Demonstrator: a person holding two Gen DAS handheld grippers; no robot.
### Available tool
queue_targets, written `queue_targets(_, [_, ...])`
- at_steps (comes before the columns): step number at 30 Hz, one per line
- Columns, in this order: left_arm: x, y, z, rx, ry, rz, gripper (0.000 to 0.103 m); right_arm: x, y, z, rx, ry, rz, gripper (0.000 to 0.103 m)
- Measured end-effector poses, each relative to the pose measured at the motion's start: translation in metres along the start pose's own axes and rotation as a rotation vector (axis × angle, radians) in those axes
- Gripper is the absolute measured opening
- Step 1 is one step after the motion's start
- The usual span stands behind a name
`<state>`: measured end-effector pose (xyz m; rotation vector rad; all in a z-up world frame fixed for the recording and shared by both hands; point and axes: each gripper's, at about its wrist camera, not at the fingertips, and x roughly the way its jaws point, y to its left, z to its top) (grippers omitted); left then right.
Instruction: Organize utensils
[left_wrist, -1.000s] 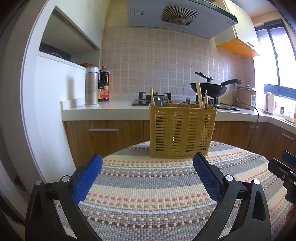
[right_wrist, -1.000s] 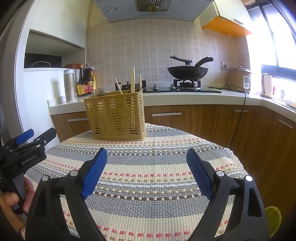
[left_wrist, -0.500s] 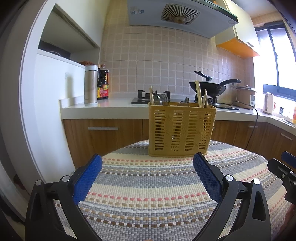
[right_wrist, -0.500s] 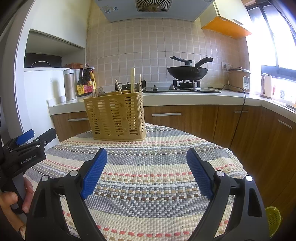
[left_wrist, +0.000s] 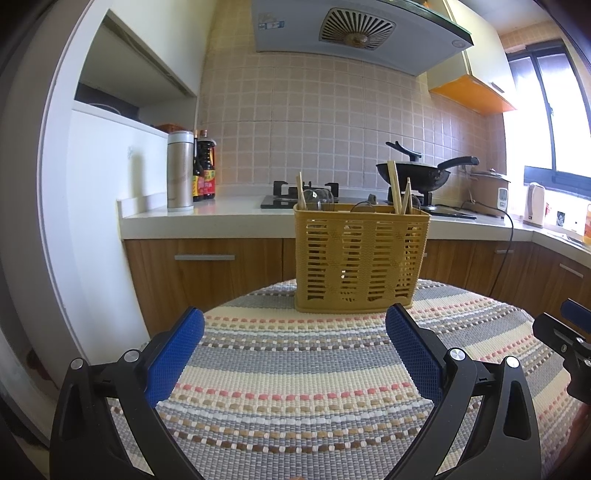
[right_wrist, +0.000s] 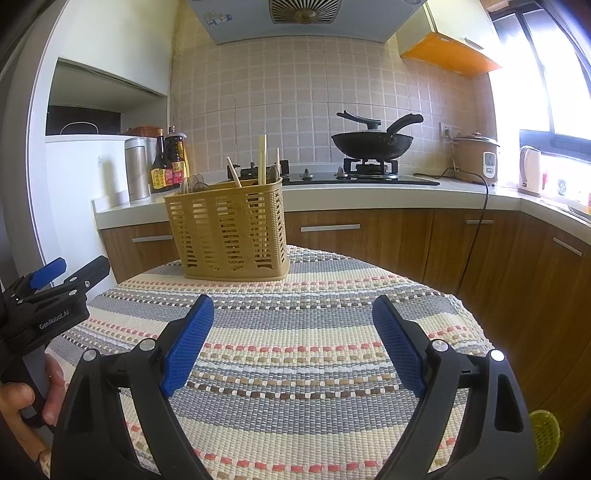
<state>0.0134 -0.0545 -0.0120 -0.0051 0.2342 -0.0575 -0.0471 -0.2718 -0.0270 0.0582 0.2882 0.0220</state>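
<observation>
A yellow slotted utensil basket (left_wrist: 361, 260) stands at the far edge of the round table; it also shows in the right wrist view (right_wrist: 228, 228). Wooden chopsticks (left_wrist: 396, 187) and clear spoons (left_wrist: 317, 199) stick up out of it. My left gripper (left_wrist: 294, 322) is open and empty, hovering above the striped tablecloth (left_wrist: 295, 369) short of the basket. My right gripper (right_wrist: 293, 309) is open and empty over the tablecloth (right_wrist: 295, 332), with the basket ahead to its left. The left gripper also shows at the left edge of the right wrist view (right_wrist: 70, 269).
Behind the table runs a kitchen counter (left_wrist: 221, 206) with a steel flask (left_wrist: 180, 170), sauce bottles (left_wrist: 205, 168), a gas hob with a black wok (right_wrist: 371, 142), a rice cooker (right_wrist: 474, 157) and a kettle (right_wrist: 529, 170). The table edge drops off right (right_wrist: 476, 325).
The left gripper has tilted up slightly, so the basket sits a little higher in its view. The right gripper has barely moved. Both stay open.
</observation>
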Motion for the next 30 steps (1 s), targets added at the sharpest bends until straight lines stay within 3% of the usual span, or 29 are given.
queue_targets(30, [-0.0003,0.0001,0.0006,0.023,-0.013,-0.031,0.096,0.0019,0.003,-0.0019,-0.005,0.015,-0.009,0.084])
